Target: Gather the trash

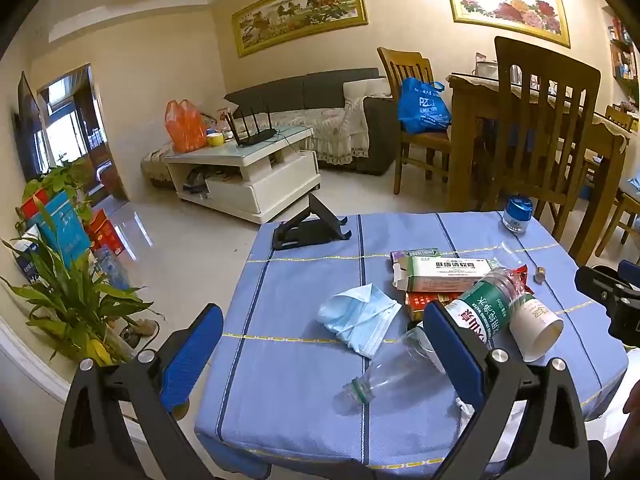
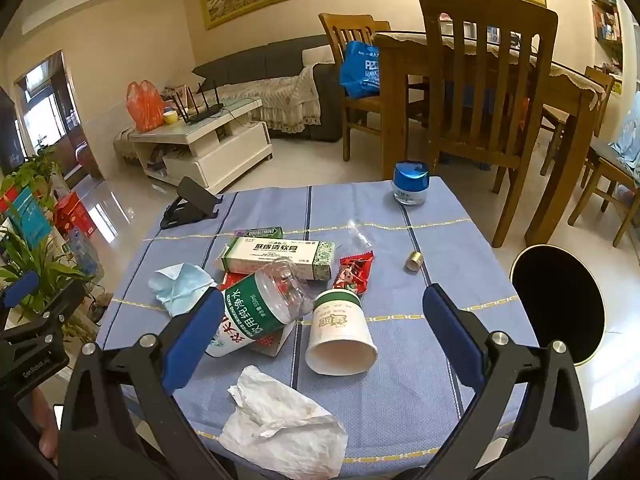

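Observation:
Trash lies on a small table with a blue striped cloth (image 2: 440, 208). A crushed clear water bottle with a green label (image 2: 260, 308) lies on its side; it also shows in the left wrist view (image 1: 480, 304). Beside it are a tipped paper cup (image 2: 340, 340), a crumpled white tissue (image 2: 284, 420), a blue face mask (image 2: 180, 284), a white-green medicine box (image 2: 276, 258) and a red wrapper (image 2: 356, 270). My left gripper (image 1: 320, 344) is open over the table's left part, above the mask (image 1: 360, 316). My right gripper (image 2: 324, 328) is open above the cup and bottle.
A black round bin (image 2: 560, 304) stands on the floor right of the table. A black phone stand (image 2: 192, 204), a blue-capped jar (image 2: 410, 184) and a small gold cap (image 2: 414, 261) are on the table. Wooden chairs (image 2: 480, 100) stand behind, plants (image 1: 72, 300) to the left.

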Motion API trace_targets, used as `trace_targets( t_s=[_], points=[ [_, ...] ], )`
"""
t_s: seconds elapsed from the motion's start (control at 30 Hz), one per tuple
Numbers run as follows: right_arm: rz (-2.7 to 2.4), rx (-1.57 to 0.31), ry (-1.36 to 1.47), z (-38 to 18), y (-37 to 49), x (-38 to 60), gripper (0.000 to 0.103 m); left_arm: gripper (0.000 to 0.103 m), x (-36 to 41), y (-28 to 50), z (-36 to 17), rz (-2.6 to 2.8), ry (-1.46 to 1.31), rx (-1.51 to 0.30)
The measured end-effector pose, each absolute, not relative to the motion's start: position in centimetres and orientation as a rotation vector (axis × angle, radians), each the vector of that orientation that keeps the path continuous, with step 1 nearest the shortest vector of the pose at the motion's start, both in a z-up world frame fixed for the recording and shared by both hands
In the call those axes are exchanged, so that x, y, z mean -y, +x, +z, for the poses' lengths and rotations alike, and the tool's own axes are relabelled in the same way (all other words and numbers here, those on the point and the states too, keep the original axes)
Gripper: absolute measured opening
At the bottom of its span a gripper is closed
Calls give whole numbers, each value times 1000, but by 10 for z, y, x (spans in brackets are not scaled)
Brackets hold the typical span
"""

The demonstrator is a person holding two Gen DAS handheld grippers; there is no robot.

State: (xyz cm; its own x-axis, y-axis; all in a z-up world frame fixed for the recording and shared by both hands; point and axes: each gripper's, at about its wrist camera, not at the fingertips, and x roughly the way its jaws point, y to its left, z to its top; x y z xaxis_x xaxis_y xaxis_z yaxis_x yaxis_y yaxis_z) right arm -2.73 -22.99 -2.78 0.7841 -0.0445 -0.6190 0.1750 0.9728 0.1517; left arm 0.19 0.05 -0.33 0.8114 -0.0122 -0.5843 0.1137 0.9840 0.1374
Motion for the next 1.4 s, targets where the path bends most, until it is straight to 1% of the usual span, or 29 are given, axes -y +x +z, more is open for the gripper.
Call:
trace_targets(
  t_s=[0.67, 0.83, 1.4],
  points=[
    [-124, -671, 209, -33, -26, 232, 98, 97, 0, 5, -14, -77, 168, -633],
    [-122, -674, 207, -32, -26, 232, 98, 97, -1, 2, -6, -75, 164, -628],
    [-128, -675, 214, -35, -28, 232, 98, 97, -1, 0, -6, -83, 167, -634]
  ],
)
